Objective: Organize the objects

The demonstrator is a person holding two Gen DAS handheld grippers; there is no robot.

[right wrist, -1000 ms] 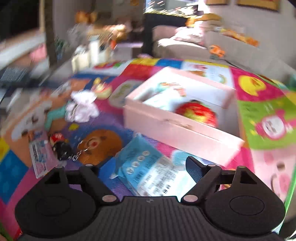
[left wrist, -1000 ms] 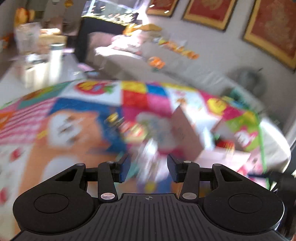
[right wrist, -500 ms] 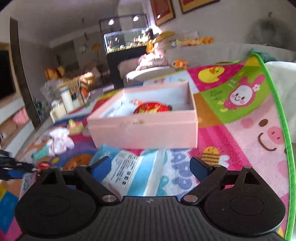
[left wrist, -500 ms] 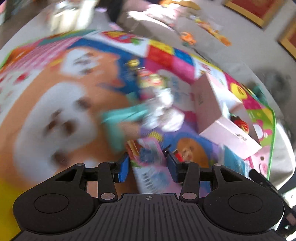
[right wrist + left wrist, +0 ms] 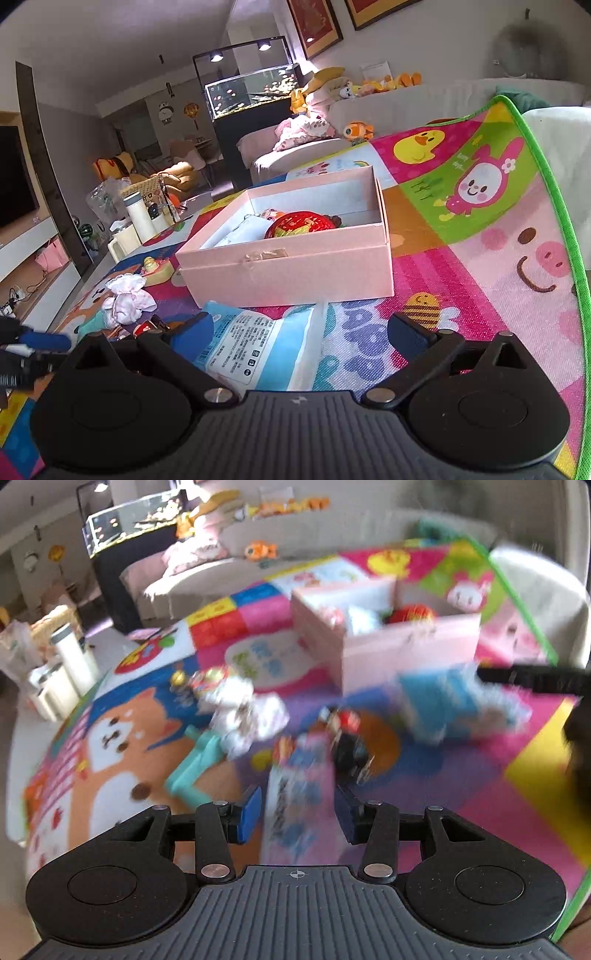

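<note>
Our left gripper [image 5: 297, 814] hangs with jaws apart around a pink card packet [image 5: 295, 812] on the play mat [image 5: 480, 258]. Our right gripper [image 5: 301, 326], spread wide, hovers over the blue packet [image 5: 258, 350] just before the pink box [image 5: 288, 266].

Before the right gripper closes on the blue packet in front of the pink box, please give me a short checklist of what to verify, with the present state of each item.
1. Right gripper open: ok, the jaws stand wide apart.
2. Blue packet between the fingers: ok, though it sits nearer the left finger.
3. Pink box open, with room inside: ok, no lid on it, free space beside the red round item.
4. Path from packet to box: ok, the box stands just behind the packet.
5. Left gripper out of the way: cannot tell, its view is blurred; it is open around a pink card.
</note>
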